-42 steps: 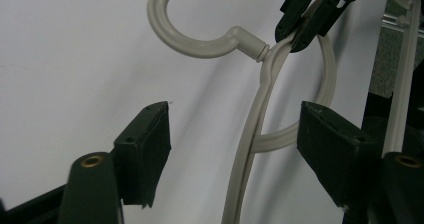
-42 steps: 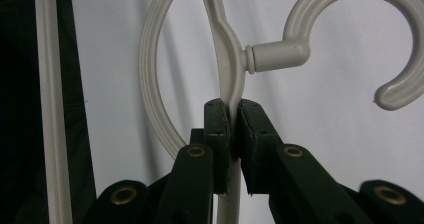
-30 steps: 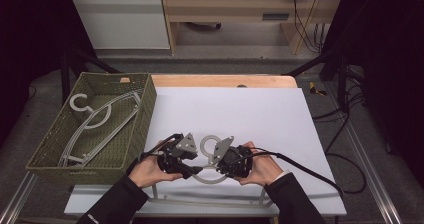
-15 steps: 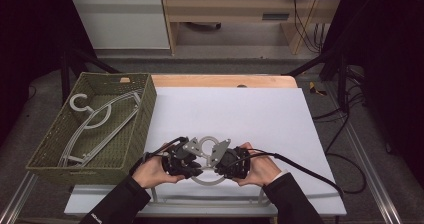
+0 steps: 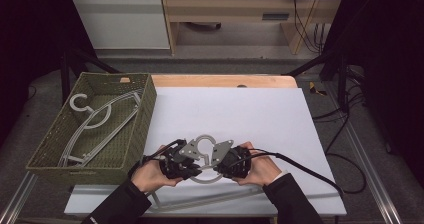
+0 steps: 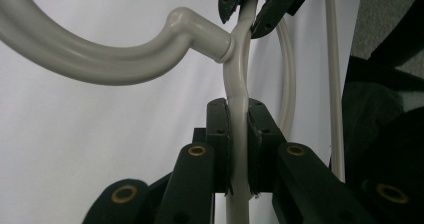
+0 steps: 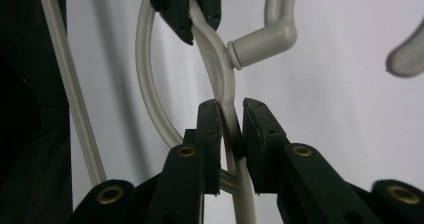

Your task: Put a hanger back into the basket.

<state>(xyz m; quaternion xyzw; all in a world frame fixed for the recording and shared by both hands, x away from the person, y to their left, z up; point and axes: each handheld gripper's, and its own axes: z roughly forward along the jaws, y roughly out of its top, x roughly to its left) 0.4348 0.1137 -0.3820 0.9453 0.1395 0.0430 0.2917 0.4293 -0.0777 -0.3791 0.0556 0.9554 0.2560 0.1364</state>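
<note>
Even, soft light falls from above on the white table (image 5: 260, 109), bright against a dim, near-black surround — shadows are faint. The high view is slightly grainy. In both gripper views the near black jaws blur softly, with mild glare on the pale hanger (image 6: 75, 54).

The left gripper (image 5: 192, 165) jaws have closed onto the hanger (image 5: 202, 145).

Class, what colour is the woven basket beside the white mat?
Olive green; the basket shows best in the high view.
</note>
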